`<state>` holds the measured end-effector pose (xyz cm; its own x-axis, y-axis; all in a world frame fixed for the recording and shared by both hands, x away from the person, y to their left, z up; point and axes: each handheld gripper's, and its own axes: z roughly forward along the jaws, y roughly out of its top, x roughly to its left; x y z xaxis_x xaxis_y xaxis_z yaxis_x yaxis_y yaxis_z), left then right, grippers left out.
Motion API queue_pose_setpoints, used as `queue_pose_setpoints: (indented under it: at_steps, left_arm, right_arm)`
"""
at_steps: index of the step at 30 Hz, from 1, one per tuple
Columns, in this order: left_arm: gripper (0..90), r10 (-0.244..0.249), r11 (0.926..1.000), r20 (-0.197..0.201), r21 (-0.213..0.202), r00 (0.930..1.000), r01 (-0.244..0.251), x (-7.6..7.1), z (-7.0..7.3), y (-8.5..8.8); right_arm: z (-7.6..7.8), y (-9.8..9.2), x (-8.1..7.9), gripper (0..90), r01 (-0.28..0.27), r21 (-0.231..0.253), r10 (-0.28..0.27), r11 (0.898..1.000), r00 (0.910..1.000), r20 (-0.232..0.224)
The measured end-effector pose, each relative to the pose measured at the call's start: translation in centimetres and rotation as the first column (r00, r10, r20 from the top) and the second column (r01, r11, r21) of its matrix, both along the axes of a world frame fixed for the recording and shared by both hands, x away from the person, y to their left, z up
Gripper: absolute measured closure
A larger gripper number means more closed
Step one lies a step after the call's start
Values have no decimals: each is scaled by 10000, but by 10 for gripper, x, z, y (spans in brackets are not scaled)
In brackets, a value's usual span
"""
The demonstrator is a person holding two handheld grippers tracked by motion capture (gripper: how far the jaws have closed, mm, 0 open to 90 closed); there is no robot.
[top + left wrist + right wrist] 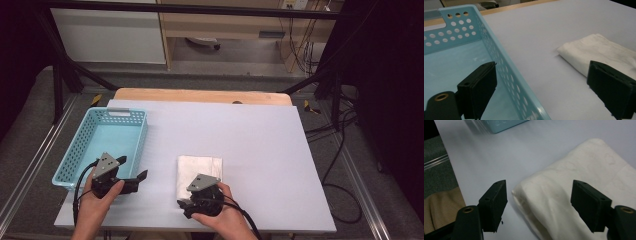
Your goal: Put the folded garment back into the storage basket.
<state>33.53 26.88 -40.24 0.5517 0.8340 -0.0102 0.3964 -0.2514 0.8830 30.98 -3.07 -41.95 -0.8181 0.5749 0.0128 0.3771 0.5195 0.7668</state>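
A folded white cloth (200, 170) lies on the white table top, near the front middle. My right gripper (186, 206) is open at the cloth's near left corner. In the right gripper view its jaws stand wide either side of that corner of the cloth (584, 165), without touching it. A light blue perforated basket (80, 145) stands at the left, with nothing in it. My left gripper (134, 168) is open by the basket's near right corner. In the left gripper view its jaws straddle the basket wall (499, 57), and the cloth (599, 50) lies to the right.
The white table top (250, 150) spreads bare to the right and behind the cloth. A wooden board edge (200, 95) shows at the back. The table's front edge runs just below both hands. Cables (340, 165) trail on the floor at the right.
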Motion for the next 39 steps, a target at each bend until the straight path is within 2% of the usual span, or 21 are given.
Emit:
queue_pose_setpoints:
  at_steps: [2,4,7,12,23,27,34,39]
  left_arm:
    - [91,-15,10000,-6,0,10000,15,0,0,0]
    - [91,6,10000,-8,-1,10000,-6,1,0,0]
    - [90,63,10000,22,-3,10000,-63,1,0,2]
    - [90,88,9999,15,-53,10000,-88,0,0,3]
    - [90,116,9999,24,-65,9999,-116,0,1,2]
    - [90,120,9999,26,-72,9999,-120,0,1,1]
    - [90,78,9999,54,-79,10000,-78,0,1,0]
    - [90,23,10000,37,-12,10000,-23,0,1,-1]
  right_arm:
    - [1,-6,3,218,133,82,-133,9999,9999,18]
    - [2,-13,7,203,270,51,-270,9996,9996,-67]
    - [5,-25,9,177,541,301,-541,9981,9985,-5]
    - [6,-46,10,158,994,289,-995,9946,9950,5]
    - [-6,-94,0,165,1793,355,-1786,9832,9837,-226]
    - [-13,-101,-3,206,2077,539,-2060,9767,9779,-362]
    - [-14,-103,-4,384,1758,464,-1737,9833,9837,-472]
    - [-20,-99,-2,424,1657,341,-1631,9856,9843,-678]
